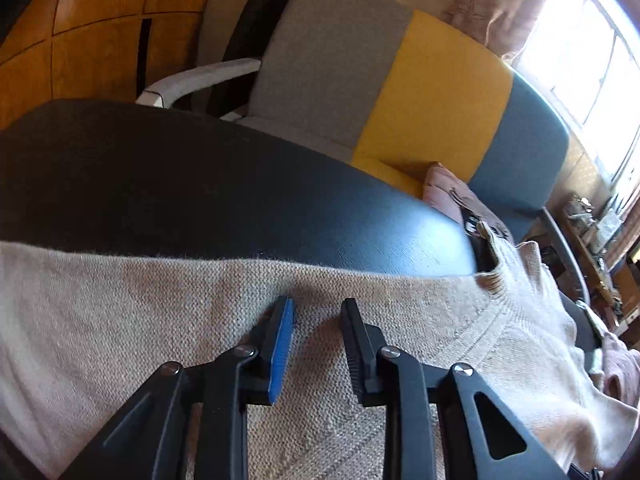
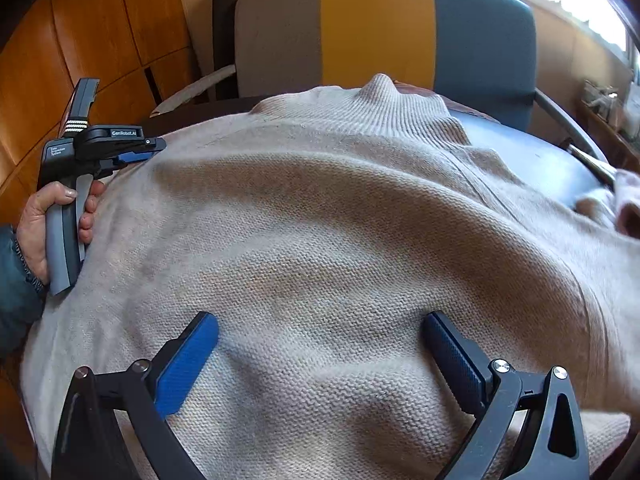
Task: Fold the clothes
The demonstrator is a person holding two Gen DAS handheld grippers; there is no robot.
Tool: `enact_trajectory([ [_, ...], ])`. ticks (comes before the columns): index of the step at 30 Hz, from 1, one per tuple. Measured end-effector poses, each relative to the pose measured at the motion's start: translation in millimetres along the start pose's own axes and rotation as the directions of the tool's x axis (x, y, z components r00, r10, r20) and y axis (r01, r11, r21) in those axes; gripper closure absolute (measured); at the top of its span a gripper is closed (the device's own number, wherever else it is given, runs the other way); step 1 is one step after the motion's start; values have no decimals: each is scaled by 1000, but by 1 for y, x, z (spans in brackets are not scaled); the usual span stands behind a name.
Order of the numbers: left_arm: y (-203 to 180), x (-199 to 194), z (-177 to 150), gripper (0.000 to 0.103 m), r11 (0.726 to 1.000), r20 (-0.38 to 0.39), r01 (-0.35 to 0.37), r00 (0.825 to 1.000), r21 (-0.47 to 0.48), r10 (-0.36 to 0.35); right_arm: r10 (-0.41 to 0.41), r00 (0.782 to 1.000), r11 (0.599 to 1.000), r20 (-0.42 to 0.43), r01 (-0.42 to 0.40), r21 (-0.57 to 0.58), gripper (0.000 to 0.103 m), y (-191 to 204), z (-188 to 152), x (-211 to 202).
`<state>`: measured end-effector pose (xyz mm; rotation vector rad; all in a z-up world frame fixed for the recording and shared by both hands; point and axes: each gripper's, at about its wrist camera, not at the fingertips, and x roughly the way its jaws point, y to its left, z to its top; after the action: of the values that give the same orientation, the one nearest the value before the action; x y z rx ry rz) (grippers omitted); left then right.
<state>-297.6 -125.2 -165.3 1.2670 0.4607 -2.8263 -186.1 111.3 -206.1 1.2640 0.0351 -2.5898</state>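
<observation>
Beige knit sweater [image 2: 320,220], spread flat on dark table [image 1: 200,184], collar rumpled

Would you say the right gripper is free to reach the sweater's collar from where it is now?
Probably yes: the right gripper stands open over the sweater, and only flat knit lies between it and the collar.

A dark surface [image 1: 200,184] fills the near ground. Beyond it stands a chair [image 2: 384,28] whose backrest runs in grey, yellow and blue bands, with pale armrests [image 1: 200,80]. On the far left, orange-brown wooden panels [image 1: 92,28] cover the wall. On the right, a bright window [image 1: 592,64] lets in strong daylight beside a pinkish curtain [image 1: 504,4]. A cluttered shelf [image 1: 596,232] sits low on the right.
</observation>
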Motion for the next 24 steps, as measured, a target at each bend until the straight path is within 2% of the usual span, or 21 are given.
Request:
enact_trajectory([
  [4,-9,9,15,77,993,-16,-91,996,81,93,-7,1000,1000,-10,8,3,0,7,9,5],
  [7,-14,-6,11,74,991,-38,-113,993,66,115,1,1000,1000,-14,-1,4,0,5,5,0],
  [9,-16,-30,-1,73,995,-8,-86,996,56,86,18,1000,1000,-20,-18,1,0,4,-1,-7],
  [13,-29,-89,-43,71,990,47,8,999,137,-15,83,996,997,-27,-83,-4,0,4,-12,-33],
  [17,-37,-119,-91,71,977,0,87,996,197,-88,86,996,996,20,-86,-9,0,-2,-38,-78],
  [19,-44,-127,-117,71,965,-38,112,994,237,-106,84,996,996,6,-84,-9,0,-6,-56,-87],
  [22,-44,-131,-155,70,955,-106,124,989,271,-99,81,997,997,-16,-81,-9,0,-13,-84,-101],
  [24,-37,-137,-164,70,954,-90,116,992,277,-94,79,996,997,-30,-80,-9,0,-17,-103,-110],
])
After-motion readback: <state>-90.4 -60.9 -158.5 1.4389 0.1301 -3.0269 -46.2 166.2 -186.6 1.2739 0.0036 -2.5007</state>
